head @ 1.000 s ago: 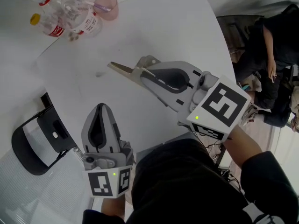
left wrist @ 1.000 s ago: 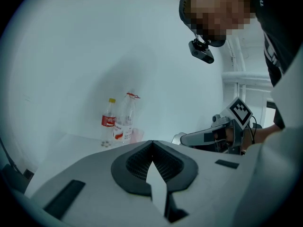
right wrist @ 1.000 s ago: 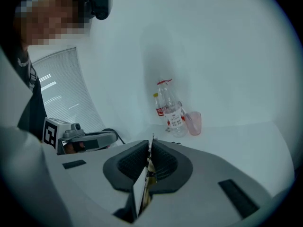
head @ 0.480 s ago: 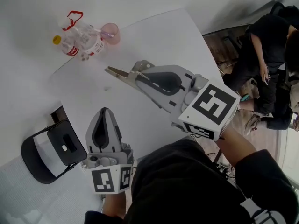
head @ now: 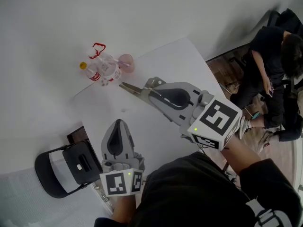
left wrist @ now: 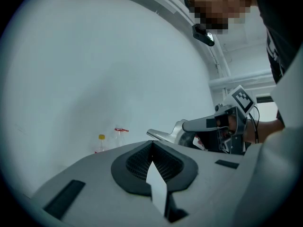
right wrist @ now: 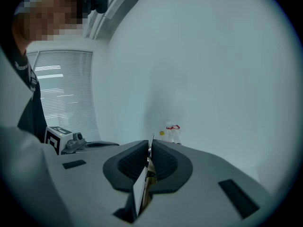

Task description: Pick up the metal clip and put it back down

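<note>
The metal clip (head: 131, 88) is a thin brass-coloured piece that juts out of my right gripper (head: 150, 84), which is shut on it well above the white table (head: 175, 60). The right gripper view shows the clip's edge (right wrist: 147, 168) pinched between the dark pads. My left gripper (head: 118, 123) hangs lower left of it, jaws together with nothing between them. From the left gripper view, its closed tips (left wrist: 152, 144) point at the wall, and the right gripper (left wrist: 213, 123) with the clip (left wrist: 158, 135) shows beyond them.
Two plastic bottles (head: 102, 70) and a pink cup (head: 126, 63) stand at the table's far corner. A black chair (head: 66, 171) sits left of the table. A seated person (head: 270, 56) is off to the right.
Both grippers have risen and the table now looks smaller and farther below. The bottles and cup have shifted toward the middle of the head view. The clip stays in the right gripper.
</note>
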Tool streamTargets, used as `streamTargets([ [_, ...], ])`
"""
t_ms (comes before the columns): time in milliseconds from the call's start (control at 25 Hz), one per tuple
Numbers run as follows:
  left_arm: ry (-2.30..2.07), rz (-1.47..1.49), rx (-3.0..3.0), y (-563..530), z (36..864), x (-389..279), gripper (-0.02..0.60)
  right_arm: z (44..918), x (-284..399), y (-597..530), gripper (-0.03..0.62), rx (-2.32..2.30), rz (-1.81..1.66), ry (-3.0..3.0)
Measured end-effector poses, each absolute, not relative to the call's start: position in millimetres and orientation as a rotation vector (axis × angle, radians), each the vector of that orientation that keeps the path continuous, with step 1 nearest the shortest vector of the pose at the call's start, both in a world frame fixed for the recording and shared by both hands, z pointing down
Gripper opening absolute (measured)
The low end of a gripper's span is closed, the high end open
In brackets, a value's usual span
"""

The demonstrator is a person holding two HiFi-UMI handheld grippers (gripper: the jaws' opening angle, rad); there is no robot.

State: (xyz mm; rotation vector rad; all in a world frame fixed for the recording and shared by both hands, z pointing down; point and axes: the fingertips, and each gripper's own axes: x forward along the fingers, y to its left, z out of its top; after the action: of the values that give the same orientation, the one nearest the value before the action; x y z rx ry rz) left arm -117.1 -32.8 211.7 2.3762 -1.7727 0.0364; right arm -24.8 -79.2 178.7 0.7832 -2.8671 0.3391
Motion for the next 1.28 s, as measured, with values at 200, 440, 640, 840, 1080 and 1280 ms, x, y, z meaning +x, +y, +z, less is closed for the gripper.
streamTargets([
  [200,-1.816,0.017,2.382,-32,200,-132,0.014,164,-21,-71,0.034,0.818,0.307,-2.878],
  [440,-1.864,-0.002,2.382,-33,190,-151,0.014,150,-19,-69,0.033,0.855,0.272,-2.906],
  [640,-1.868,-0.003,2.375,-33,189,-161,0.012,143,-16,-67,0.034,0.887,0.276,-2.925],
  [840,-1.884,0.073,2.376,-35,193,-160,0.012,140,-13,-66,0.034,0.889,0.276,-2.938],
  [1080,-1.891,0.007,2.420,-33,177,-149,0.012,135,-6,-66,0.034,0.893,0.268,-2.944],
  [1280,-1.882,0.008,2.406,-32,179,-148,0.012,131,-2,-65,0.034,0.895,0.253,-2.949],
])
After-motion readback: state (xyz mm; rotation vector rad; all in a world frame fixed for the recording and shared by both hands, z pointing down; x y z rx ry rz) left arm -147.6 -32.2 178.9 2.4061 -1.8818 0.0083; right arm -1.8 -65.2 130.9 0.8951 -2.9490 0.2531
